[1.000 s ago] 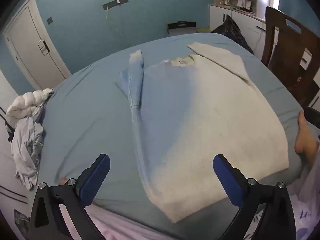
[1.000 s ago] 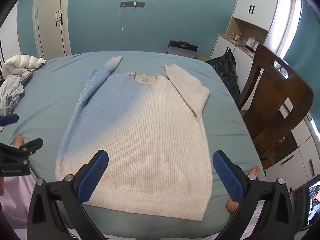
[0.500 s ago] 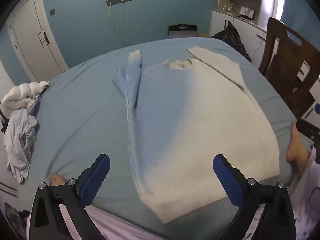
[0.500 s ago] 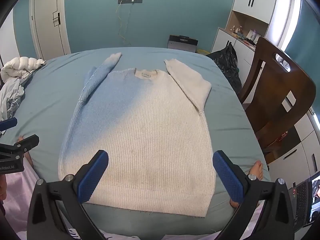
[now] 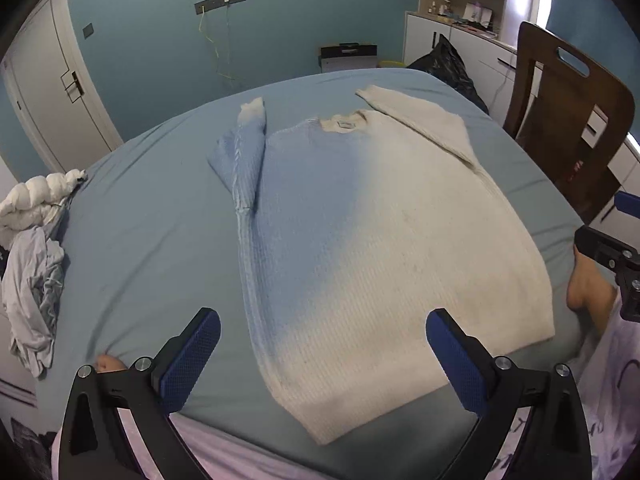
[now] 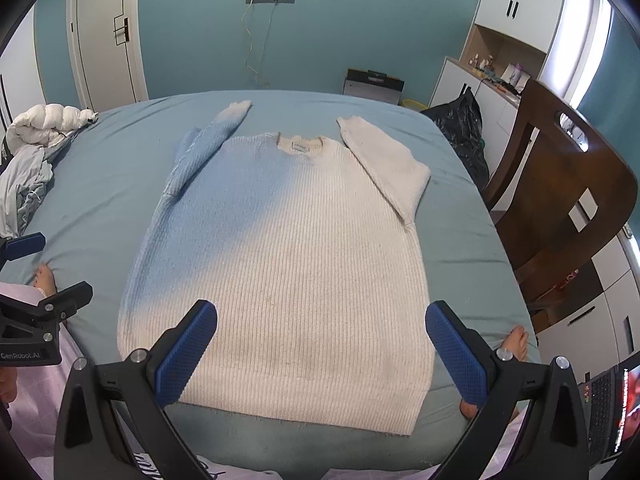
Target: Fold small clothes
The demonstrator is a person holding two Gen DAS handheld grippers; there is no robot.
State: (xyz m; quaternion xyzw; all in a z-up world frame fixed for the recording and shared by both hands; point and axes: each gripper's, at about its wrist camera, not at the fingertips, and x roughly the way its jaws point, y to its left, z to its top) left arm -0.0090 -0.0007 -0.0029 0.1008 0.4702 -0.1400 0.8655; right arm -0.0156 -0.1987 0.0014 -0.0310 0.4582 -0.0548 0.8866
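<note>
Both the left tool (image 5: pixel 322 354) and right tool (image 6: pixel 320 346) hover with fingers apart, empty, at six o'clock of the sweater (image 6: pixel 288 248) lying flat on the bed (image 6: pixel 100 184).

Teal walls (image 6: pixel 192 40), white door (image 6: pixel 108 36), white cabinets (image 6: pixel 516 4), wooden chair (image 6: pixel 560 184).

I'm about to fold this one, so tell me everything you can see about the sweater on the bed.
The sweater is a ribbed knit, pale blue on one side fading to cream on the other. It lies flat on the blue bed sheet, hem toward the cameras, with a small label showing at the neck. Both long sleeves are angled up past the neckline, the blue one creased along its length. Faint marks show near the hem. Both tongs, left and right, are open above the hem and hold nothing.
</note>
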